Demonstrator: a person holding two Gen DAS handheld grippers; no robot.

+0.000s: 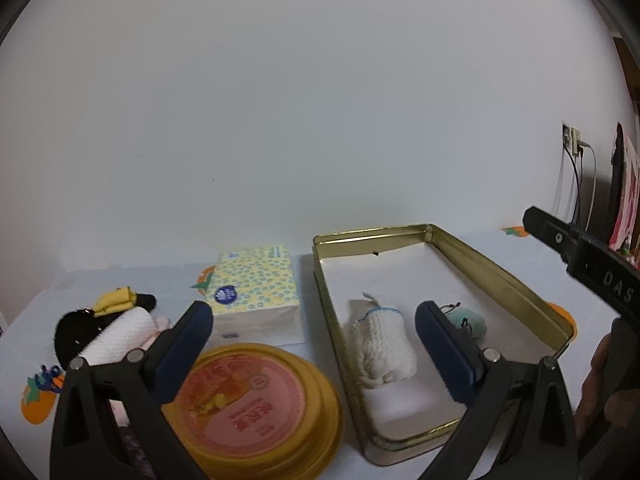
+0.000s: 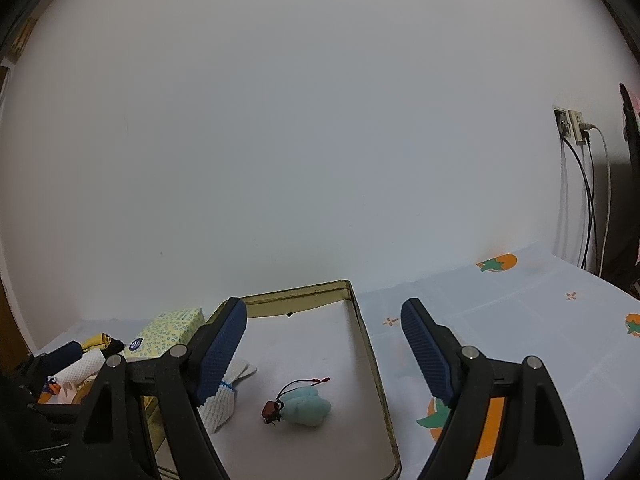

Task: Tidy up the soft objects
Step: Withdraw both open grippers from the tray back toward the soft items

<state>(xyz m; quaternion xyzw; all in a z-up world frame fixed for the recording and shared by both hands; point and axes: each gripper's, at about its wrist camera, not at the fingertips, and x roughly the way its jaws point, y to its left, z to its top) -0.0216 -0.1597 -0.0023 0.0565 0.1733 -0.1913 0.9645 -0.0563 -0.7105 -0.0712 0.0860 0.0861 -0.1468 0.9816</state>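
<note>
Both my left gripper and right gripper stand apart, empty. In the gold tin: a rolled white cloth and a teal plush charm, apart.

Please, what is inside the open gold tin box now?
Inside the gold tin box: a rolled white knitted cloth and a small teal plush charm. A hand-held gripper finger hides part of each.

tin: gold walls, white lining
knit cloth: cream, blue trim, just left of left gripper's right pad
plush charm: pale teal, black cord, red beads, brown tag
tissue pack: pale yellow, blue-green ring dots, dark blue round logo
round lid: gold rim, pink-red label, between left gripper's fingers
tablecloth: pale blue-white, orange fruit with green leaves
finger pads: dark blue, ribbed; frames black
</note>
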